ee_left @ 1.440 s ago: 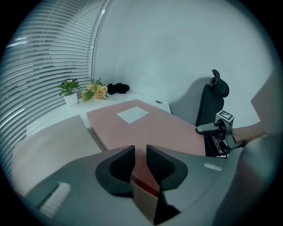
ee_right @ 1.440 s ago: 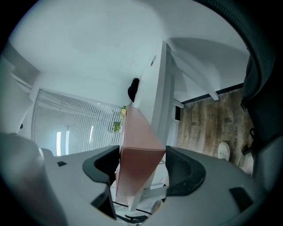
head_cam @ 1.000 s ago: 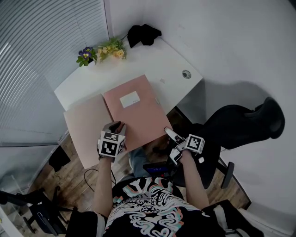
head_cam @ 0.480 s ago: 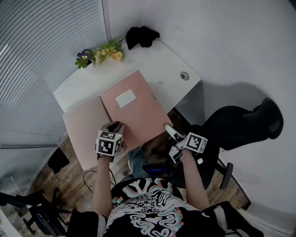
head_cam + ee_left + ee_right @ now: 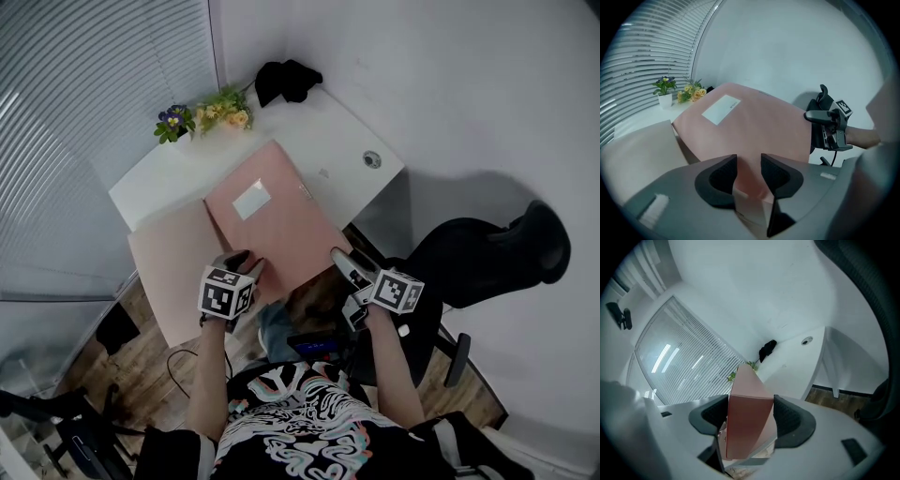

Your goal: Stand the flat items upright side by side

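Now right gripper [image 5: 750,414] clamps pink folder [image 5: 272,230]; left gripper [image 5: 749,169] just opening, folder between.

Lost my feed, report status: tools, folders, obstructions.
Right tool shut on pink folder, near edge. Left tool just opening, folder between its jaws. Beige folder flat alongside.

Cool, even daylight comes through the blinds [image 5: 84,112] at the left of the head view. It leaves the white desk [image 5: 178,173] bright without glare and casts a soft, broad shadow beside the black chair [image 5: 487,253]. Both gripper views are strong fisheyes with black corners and bowed lines, and the pink folder [image 5: 749,423] close to the lens looks soft while the distance stays fairly sharp.
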The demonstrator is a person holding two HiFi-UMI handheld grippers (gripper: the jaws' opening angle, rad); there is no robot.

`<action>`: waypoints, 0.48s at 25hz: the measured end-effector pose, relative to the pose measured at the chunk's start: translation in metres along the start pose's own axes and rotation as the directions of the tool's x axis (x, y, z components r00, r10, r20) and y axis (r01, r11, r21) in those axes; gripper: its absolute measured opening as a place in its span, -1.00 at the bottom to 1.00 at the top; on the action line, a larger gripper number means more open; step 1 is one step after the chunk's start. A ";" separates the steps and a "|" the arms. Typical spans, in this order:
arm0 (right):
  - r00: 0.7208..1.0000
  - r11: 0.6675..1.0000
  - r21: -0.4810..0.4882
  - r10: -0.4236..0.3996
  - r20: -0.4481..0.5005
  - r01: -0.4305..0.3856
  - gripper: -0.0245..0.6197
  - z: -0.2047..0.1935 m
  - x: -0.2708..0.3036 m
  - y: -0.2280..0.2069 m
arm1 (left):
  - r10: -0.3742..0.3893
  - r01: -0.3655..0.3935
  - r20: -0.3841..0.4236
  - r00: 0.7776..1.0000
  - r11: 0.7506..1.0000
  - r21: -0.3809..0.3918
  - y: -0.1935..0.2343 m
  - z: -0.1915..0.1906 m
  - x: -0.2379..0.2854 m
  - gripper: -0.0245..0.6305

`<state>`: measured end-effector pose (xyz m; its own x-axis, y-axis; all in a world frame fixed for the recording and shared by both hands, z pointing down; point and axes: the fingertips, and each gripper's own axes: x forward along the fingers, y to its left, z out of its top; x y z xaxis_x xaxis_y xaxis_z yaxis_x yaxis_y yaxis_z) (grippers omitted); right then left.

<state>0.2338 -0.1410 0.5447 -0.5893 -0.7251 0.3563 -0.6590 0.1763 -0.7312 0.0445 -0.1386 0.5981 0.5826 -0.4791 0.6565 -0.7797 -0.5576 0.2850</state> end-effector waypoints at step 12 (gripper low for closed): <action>0.999 0.990 -0.131 -0.052 0.003 0.052 -0.01 0.013 0.001 0.013 | -0.132 0.143 0.129 0.983 0.986 -0.085 -0.033 0.035 0.007 -0.41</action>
<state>0.2304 -0.1485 0.5280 -0.5526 -0.7355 0.3921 -0.7444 0.2240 -0.6291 0.0824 -0.1476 0.5687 0.7048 -0.4851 0.5175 -0.7049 -0.5607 0.4344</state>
